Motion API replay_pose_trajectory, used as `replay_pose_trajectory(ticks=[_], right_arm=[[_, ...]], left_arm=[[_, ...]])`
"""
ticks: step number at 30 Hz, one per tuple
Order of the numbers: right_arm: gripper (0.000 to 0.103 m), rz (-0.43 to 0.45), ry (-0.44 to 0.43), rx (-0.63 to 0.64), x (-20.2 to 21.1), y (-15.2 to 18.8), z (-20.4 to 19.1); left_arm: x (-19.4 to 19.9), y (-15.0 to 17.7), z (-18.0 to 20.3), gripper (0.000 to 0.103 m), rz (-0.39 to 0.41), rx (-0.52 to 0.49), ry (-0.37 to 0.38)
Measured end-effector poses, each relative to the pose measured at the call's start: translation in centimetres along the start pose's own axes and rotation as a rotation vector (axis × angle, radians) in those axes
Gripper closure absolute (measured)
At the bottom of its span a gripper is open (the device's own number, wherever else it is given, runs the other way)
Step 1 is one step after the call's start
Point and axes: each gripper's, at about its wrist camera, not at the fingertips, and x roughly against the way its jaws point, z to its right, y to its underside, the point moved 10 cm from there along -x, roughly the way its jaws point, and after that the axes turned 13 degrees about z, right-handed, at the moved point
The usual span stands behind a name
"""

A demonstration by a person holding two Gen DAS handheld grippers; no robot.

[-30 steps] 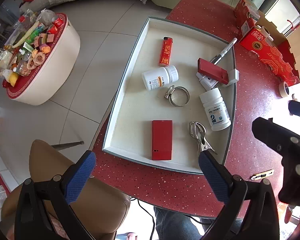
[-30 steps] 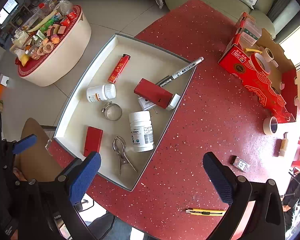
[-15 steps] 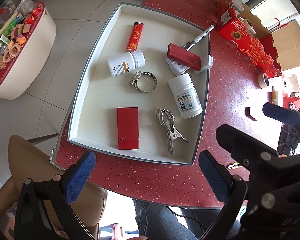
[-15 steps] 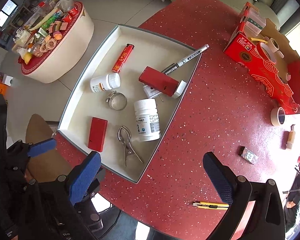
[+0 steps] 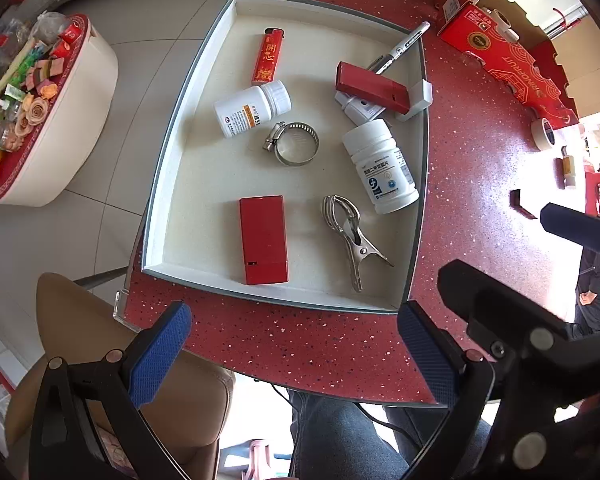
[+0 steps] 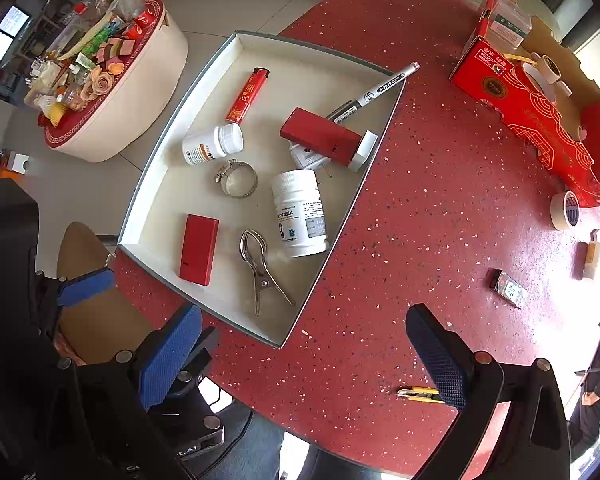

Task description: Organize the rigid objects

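A shallow cream tray (image 5: 188, 184) (image 6: 156, 184) lies on the red speckled table (image 5: 472, 160) (image 6: 440, 200). It holds a red flat case (image 5: 263, 239) (image 6: 198, 249), a metal clip (image 5: 350, 236) (image 6: 260, 270), two white pill bottles (image 5: 382, 166) (image 5: 252, 109) (image 6: 299, 213), a hose clamp (image 5: 296, 144), a red lighter (image 5: 267, 56), a red stapler-like box (image 5: 372, 87) and a marker (image 5: 400, 46) across the rim. My left gripper (image 5: 292, 354) hovers open above the table's near edge, empty. My right gripper (image 6: 304, 356) is open too, right of the tray's near corner.
On the table to the right lie a yellow utility knife (image 6: 420, 394), a small packet (image 6: 508, 288), a tape roll (image 6: 565, 210) and a red cardboard box (image 6: 532, 92). A round side table (image 5: 40, 120) with clutter stands on the floor left. A tan chair (image 5: 112, 360) sits below.
Both grippers have drifted slightly over the tray; the views shifted a little. The objects in the tray have not moved and both grippers stay open.
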Motion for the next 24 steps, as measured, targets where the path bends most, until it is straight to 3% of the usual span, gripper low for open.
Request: replay_pose_trajectory(ticks=[24], right_arm=[[0.0,0.003,0.004,0.056,-0.3,-1.1,-1.2]], left_arm=[[0.1,-0.6,-2.0,0.0,0.018,0.024,-0.051]])
